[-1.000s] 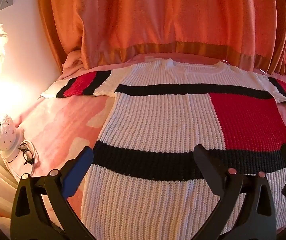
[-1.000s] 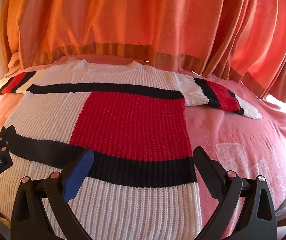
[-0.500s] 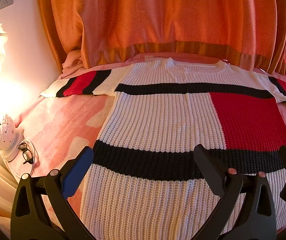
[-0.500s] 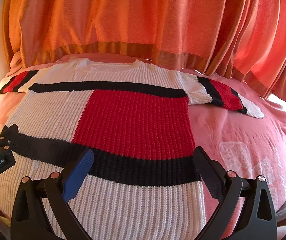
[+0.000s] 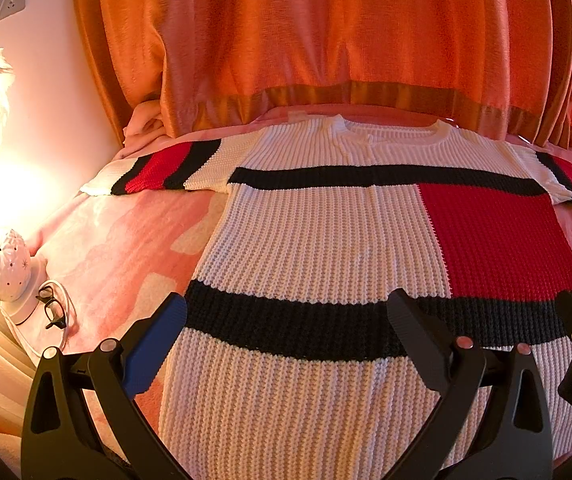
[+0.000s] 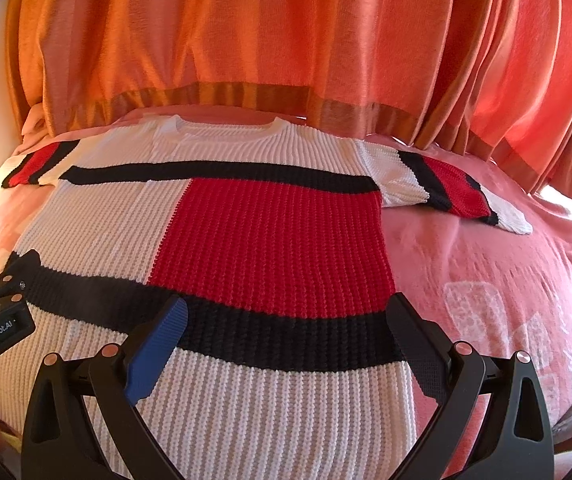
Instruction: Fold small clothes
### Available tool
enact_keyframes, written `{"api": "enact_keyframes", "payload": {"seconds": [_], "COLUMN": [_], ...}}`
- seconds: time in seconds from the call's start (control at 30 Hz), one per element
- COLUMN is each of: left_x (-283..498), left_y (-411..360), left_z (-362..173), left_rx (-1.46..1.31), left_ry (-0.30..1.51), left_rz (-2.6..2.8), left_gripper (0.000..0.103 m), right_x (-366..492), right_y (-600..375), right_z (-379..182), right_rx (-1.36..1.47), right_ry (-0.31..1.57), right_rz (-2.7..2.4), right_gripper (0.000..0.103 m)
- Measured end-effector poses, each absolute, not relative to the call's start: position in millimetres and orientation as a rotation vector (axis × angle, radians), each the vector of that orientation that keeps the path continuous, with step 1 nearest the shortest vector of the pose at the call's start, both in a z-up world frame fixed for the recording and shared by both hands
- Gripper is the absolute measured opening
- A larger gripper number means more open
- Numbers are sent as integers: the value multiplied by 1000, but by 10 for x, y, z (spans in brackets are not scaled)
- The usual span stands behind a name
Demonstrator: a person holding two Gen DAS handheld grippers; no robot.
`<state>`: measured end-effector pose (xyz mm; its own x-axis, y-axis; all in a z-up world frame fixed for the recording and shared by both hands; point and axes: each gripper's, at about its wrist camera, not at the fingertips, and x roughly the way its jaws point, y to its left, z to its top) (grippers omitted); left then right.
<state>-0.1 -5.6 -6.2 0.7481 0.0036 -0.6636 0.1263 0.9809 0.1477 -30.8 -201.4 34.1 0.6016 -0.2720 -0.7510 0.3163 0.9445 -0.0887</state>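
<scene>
A chunky rib-knit sweater (image 5: 317, 248) is lying flat and face up on the bed (image 5: 118, 240), its round neckline toward the far edge under the curtain (image 5: 325, 32) and its hem toward the near edge. The knit is thick and corded, in white blocks with two black horizontal bands and a red rectangle on the right half of the chest. Both short sleeves are spreading straight out toward the bed's side edges, each striped black, red, black with a white cuff. The body is looking smooth, with no fold in it.

The bedspread is showing as a soft pink fabric with paler, faded patches. The curtain is hanging in heavy orange pleats with a darker golden band just above the bed's far edge.

The left claw (image 5: 286, 332) is hovering over the sweater's lower left part with its fingers spread wide, one pad blue and ridged, the other black and textured, gripping nothing. The right claw (image 6: 286, 328) is standing equally spread over the lower right part, near the sweater's side edge, also holding nothing.

Beyond the bed's left edge, a white perforated lamp base (image 5: 4, 256) is glowing beside black-framed glasses (image 5: 54, 312) and a white cord.
</scene>
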Motion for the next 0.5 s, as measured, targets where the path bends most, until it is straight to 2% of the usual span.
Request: {"api": "enact_keyframes", "payload": {"seconds": [0.5], "left_x": [2], "left_y": [-62], "left_z": [-56], "left_rx": [187], "left_ry": [729], "left_rz": [-74], "left_gripper": [98], "right_x": [-316], "right_y": [-2030], "right_z": [344], "right_rx": [70], "right_ry": [860], "right_rz": [-329], "right_gripper": [98]}}
